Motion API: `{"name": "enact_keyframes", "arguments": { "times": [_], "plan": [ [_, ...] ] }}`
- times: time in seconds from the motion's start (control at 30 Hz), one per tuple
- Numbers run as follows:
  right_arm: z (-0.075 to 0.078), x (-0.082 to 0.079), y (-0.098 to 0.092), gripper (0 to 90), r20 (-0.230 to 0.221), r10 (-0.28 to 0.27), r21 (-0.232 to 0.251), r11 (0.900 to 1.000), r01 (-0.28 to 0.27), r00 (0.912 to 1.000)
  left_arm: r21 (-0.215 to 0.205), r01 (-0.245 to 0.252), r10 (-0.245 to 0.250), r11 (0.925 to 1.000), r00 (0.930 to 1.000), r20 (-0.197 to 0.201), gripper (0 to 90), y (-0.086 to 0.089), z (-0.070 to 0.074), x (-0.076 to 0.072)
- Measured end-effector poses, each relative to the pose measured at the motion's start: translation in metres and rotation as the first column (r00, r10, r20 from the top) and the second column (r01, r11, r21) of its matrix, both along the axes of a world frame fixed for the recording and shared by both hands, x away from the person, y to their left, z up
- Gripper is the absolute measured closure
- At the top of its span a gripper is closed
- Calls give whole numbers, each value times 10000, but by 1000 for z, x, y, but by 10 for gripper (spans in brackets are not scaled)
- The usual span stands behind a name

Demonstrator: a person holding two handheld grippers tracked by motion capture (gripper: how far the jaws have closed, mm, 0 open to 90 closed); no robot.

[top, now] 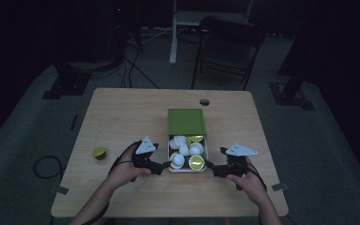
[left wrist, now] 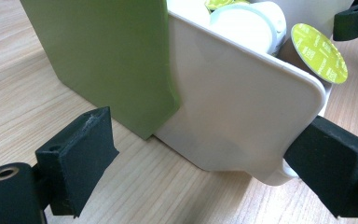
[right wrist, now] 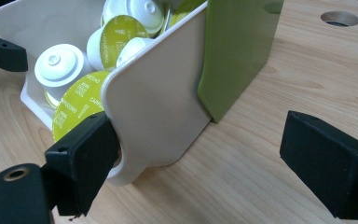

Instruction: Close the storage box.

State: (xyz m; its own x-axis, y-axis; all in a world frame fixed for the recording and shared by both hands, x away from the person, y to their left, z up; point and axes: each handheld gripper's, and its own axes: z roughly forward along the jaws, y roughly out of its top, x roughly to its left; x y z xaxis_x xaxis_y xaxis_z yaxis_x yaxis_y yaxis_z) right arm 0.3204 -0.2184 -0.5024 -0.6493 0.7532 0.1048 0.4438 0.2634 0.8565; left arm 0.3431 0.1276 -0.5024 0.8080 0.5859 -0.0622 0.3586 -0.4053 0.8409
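Note:
A green box sleeve (top: 186,122) lies mid-table with its white drawer (top: 187,170) pulled out toward me. Several coffee capsules fill the drawer, some white (top: 178,160), some with green lids (top: 196,162). My left gripper (top: 166,165) is at the drawer's front left corner. In the left gripper view it (left wrist: 205,161) stands open, and the drawer wall (left wrist: 242,116) reaches to its right pad (left wrist: 335,163). My right gripper (top: 211,166) is at the front right corner. In the right gripper view it (right wrist: 205,163) is open too, its left pad (right wrist: 86,158) against the drawer's corner (right wrist: 158,102).
One loose green-lidded capsule (top: 99,152) sits on the table at the left. A round cable hole (top: 204,101) lies behind the box. A folding chair (top: 227,47) and cables stand on the dark floor beyond the table.

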Motion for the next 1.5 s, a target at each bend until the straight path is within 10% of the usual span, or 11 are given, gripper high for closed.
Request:
{"name": "enact_keyframes", "arguments": {
  "times": [1.5],
  "plan": [
    [4,20,2,112,39,-324,74,9994,324,9995,-29,-221,221,9998,9998,14,99,1,6,21]
  ]
}}
